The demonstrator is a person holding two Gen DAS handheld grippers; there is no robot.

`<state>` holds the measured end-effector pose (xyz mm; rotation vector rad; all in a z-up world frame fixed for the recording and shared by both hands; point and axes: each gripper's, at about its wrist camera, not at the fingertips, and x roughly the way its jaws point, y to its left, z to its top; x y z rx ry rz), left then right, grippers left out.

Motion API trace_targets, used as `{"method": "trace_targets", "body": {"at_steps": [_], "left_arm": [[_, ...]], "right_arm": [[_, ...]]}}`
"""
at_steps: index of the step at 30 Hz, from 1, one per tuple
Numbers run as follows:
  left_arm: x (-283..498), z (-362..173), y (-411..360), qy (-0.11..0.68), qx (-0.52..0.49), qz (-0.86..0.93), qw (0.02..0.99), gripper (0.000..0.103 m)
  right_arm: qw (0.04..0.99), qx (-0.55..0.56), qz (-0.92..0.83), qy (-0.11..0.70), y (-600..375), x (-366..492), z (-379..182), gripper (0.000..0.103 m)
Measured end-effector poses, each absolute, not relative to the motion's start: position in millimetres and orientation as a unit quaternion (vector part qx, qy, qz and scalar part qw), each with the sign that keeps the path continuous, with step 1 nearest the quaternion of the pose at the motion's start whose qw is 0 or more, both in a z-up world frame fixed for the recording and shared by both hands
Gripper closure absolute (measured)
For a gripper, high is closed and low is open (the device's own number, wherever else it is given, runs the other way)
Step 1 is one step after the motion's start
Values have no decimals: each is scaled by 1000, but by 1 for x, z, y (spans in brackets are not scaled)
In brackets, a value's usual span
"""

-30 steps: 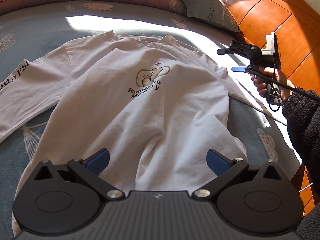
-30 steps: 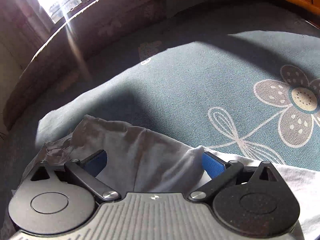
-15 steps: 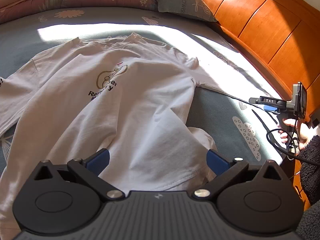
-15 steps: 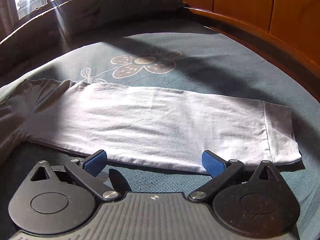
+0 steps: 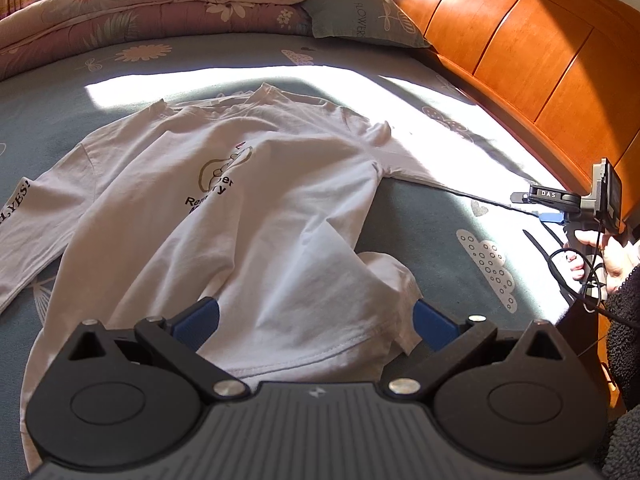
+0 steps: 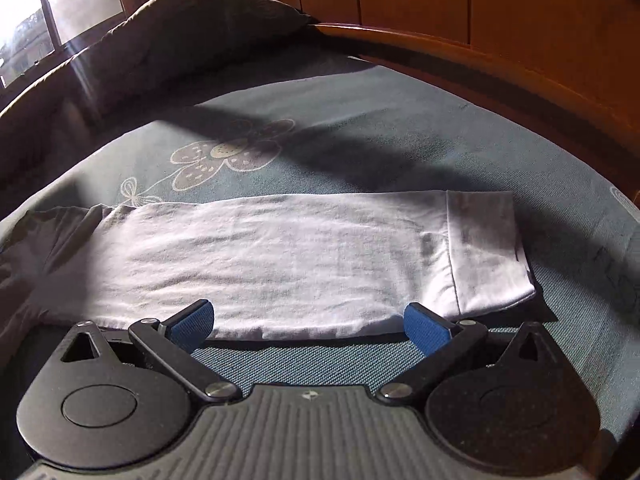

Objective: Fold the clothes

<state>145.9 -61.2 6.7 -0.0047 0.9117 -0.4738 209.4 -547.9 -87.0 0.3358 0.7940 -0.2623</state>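
Observation:
A white long-sleeved shirt (image 5: 256, 216) with a printed chest motif lies face up on the blue bedsheet (image 5: 432, 224), its hem nearest me and its bottom right corner bunched. My left gripper (image 5: 316, 322) hovers open over that hem, holding nothing. In the left wrist view the right gripper (image 5: 536, 204) sits far right, held by a hand, low over the sunlit sheet. In the right wrist view the shirt's sleeve (image 6: 288, 264) lies flat across the sheet, cuff to the right. My right gripper (image 6: 308, 324) stands open at the sleeve's near edge, with nothing between its fingers.
A folded quilt (image 5: 160, 4) and a pillow (image 5: 360, 16) lie at the far end of the bed. An orange wooden bed frame (image 5: 520, 52) runs along the right side. A cable trails from the right gripper. A dark fleece sleeve (image 5: 624, 320) is at right.
The right gripper has let go of the bunched sleeve and drawn back toward the bed's edge; the sleeve now lies spread flat. The left gripper drifted slightly over the hem, still open.

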Motion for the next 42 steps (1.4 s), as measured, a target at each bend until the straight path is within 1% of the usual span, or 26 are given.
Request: {"method": "trace_targets", "body": {"at_steps": [2,7,13,18,22,24,27,31,39,42], "left_arm": [[141,10,-58,431,-5,-227,873,1],[126,13,-57,426,-4,-233,874,1],[102,11,-46,422,-13,-228,877,1],[83,10,-31,420,-23,-221,880,1],[74,10,-20,418,-32,-214,882,1],[73,10,-16,419,-35,-207,883,1],[72,12,-16,417,-36,-207,884,1],[72,10,-18,419,-39,-211,882,1],[77,2,-22,430,-41,-213,876,1],[80,0,-24,433,-41,-213,875,1]], "right_arm": [[899,167,-111,388,-540,198,-83,0],[904,140,-54,399,-501,179,-66,0],[889,165,120,410,-431,164,-56,0],[841,235,247,420,-377,162,-75,0],[797,291,300,436,-348,174,-100,0],[790,303,306,436,-338,187,-109,0],[783,322,320,426,-331,210,-116,0],[768,341,329,431,-328,233,-119,0],[721,332,410,450,-332,203,-116,0],[718,333,412,452,-331,211,-115,0]]}}
